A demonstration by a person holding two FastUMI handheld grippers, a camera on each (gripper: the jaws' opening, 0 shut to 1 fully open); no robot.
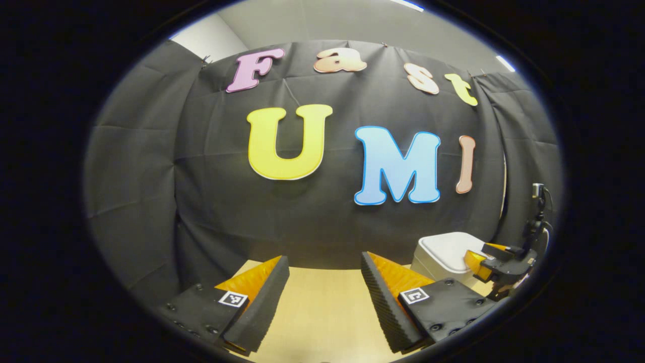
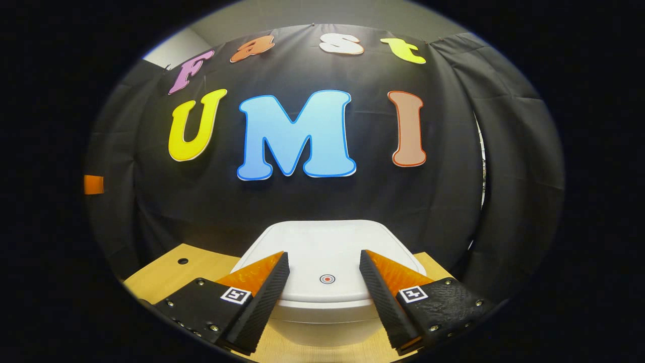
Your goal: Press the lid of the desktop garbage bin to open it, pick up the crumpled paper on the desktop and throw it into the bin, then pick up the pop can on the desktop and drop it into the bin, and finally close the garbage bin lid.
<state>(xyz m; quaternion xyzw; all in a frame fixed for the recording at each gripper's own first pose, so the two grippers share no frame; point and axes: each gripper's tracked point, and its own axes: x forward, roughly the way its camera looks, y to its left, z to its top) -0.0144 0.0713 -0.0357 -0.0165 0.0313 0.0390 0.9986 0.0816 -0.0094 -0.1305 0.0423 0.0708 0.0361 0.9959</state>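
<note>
A white desktop garbage bin point(image 2: 327, 252) with its lid down stands straight ahead in the right gripper view, a small round red-ringed button point(image 2: 327, 278) near the lid's front edge. My right gripper point(image 2: 323, 262) hovers open just above and in front of the lid, one finger on each side of the button. In the left gripper view the bin point(image 1: 443, 252) sits at the far right, with the right gripper point(image 1: 484, 262) over it. My left gripper point(image 1: 325, 264) is open over bare wooden tabletop with nothing between its fingers.
The light wooden table point(image 2: 161, 275) has a small round hole point(image 2: 182, 261) at its left part. Black cloth walls close in right behind the bin and on both sides. A camera on a stand point(image 1: 537, 201) rises at the far right in the left gripper view.
</note>
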